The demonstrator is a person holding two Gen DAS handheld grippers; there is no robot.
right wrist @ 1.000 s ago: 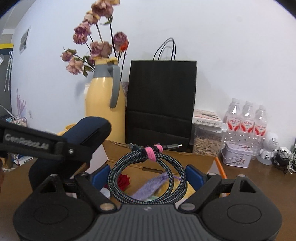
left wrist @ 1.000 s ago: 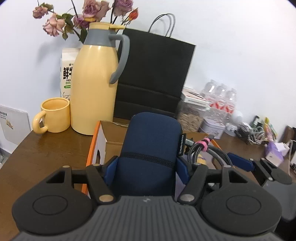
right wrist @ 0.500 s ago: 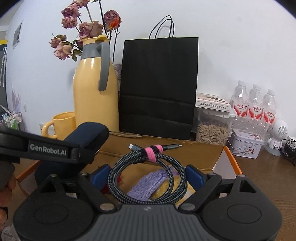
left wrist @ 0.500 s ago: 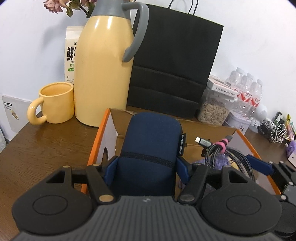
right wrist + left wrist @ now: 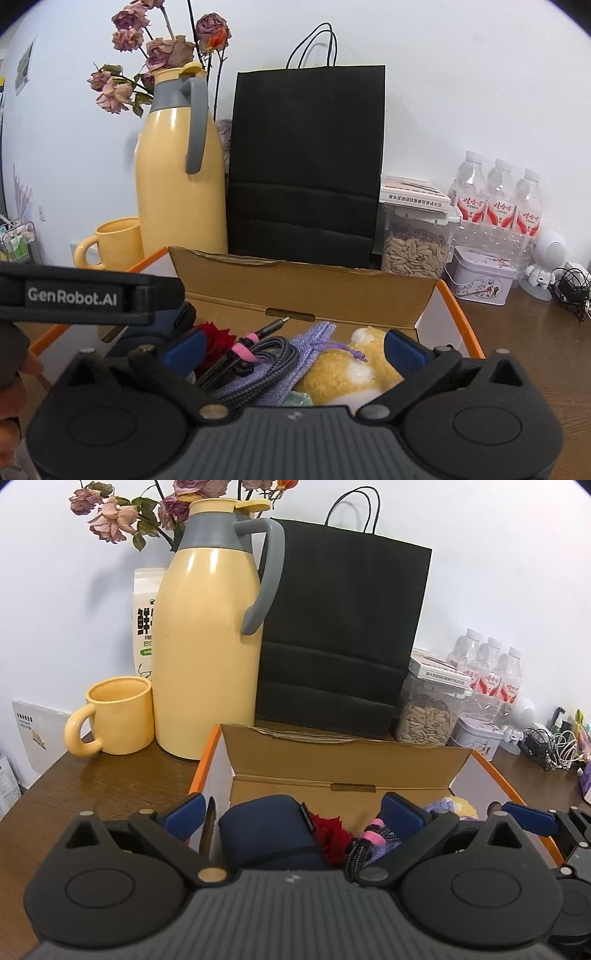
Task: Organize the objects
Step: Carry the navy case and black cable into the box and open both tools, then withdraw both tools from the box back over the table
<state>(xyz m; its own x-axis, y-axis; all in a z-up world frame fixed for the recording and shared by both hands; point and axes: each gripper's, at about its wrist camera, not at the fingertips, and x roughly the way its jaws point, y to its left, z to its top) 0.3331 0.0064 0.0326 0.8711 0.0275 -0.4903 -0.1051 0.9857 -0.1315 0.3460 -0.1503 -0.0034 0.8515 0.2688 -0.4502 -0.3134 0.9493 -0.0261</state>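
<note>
An open cardboard box (image 5: 207,760) with orange edges stands on the wooden table. My left gripper (image 5: 293,808) hangs over its left side, and its jaws are opening wide. Between and below them a navy blue case (image 5: 266,834) lies in the box, clear of the pads. My right gripper (image 5: 293,347) is over the box (image 5: 458,306) too, jaws opening. A braided cable (image 5: 258,354) with a pink tie rests below it on a purple pouch (image 5: 314,343), untouched, beside a yellow plush toy (image 5: 343,365) and a red flower (image 5: 214,336).
Behind the box stand a yellow thermos jug (image 5: 207,627), a yellow mug (image 5: 114,716), a black paper bag (image 5: 340,627) and a seed jar (image 5: 424,716). Water bottles (image 5: 498,206), a tin (image 5: 480,277) and loose wires fill the right. My left gripper's arm (image 5: 88,295) crosses the right view.
Both grippers let go. The navy case dropped from the left jaws into the box, and the cable fell from the right jaws onto the pouch. Both sank toward the box.
</note>
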